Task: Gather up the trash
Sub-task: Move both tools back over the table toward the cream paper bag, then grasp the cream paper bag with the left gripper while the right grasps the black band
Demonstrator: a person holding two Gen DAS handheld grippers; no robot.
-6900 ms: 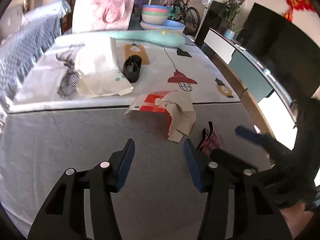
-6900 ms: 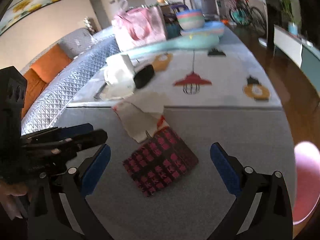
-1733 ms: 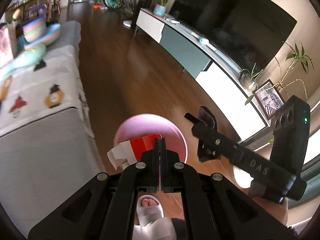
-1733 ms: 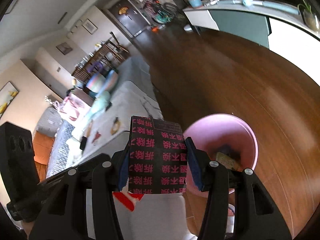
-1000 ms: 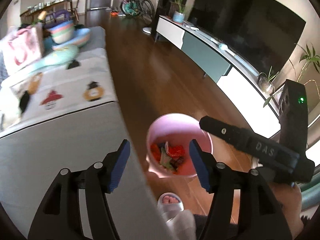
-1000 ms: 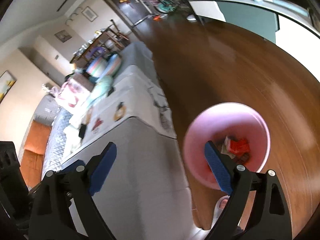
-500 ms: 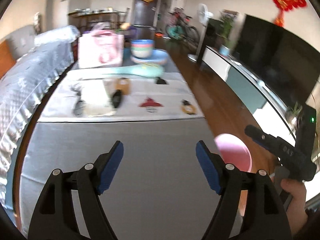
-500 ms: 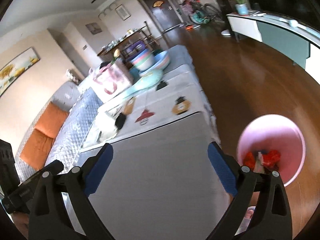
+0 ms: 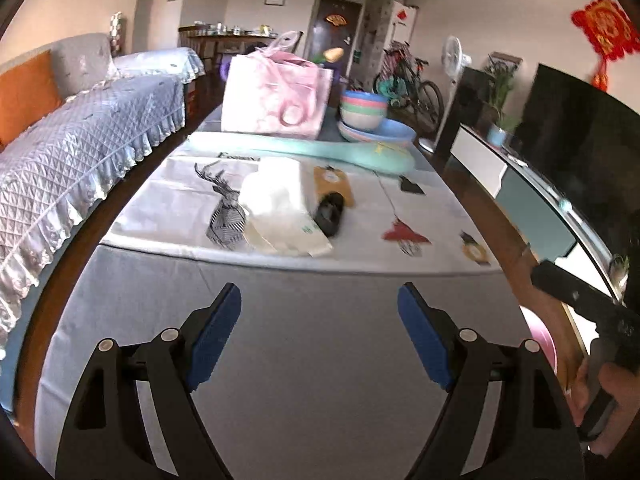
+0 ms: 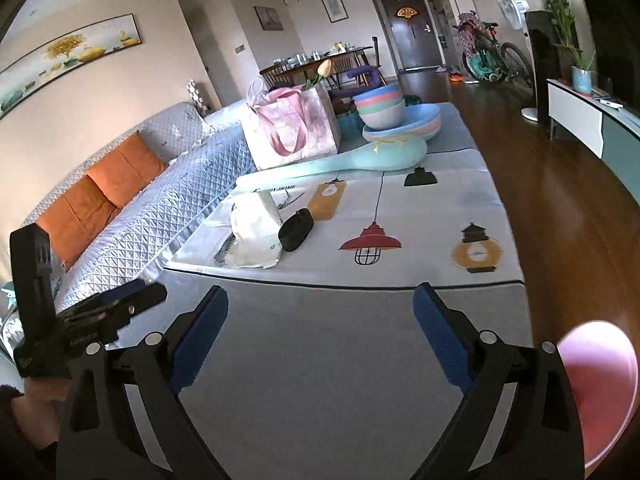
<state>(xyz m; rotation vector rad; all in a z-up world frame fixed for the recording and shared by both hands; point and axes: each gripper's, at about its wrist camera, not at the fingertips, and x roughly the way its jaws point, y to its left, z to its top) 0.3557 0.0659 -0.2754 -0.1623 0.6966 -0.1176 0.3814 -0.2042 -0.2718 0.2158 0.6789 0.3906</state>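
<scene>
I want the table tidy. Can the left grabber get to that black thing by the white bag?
Probably yes. The left gripper is open and empty, and only bare grey cloth lies between it and the black pouch. The white bag sits right beside it.

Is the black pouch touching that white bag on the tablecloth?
Touching. In the right wrist view the black pouch lies against the white bag's edge with no cloth visible between them.

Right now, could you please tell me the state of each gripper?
Left gripper: open, blue-padded fingers spread wide, holding nothing.
Right gripper: open, holding nothing.
</scene>
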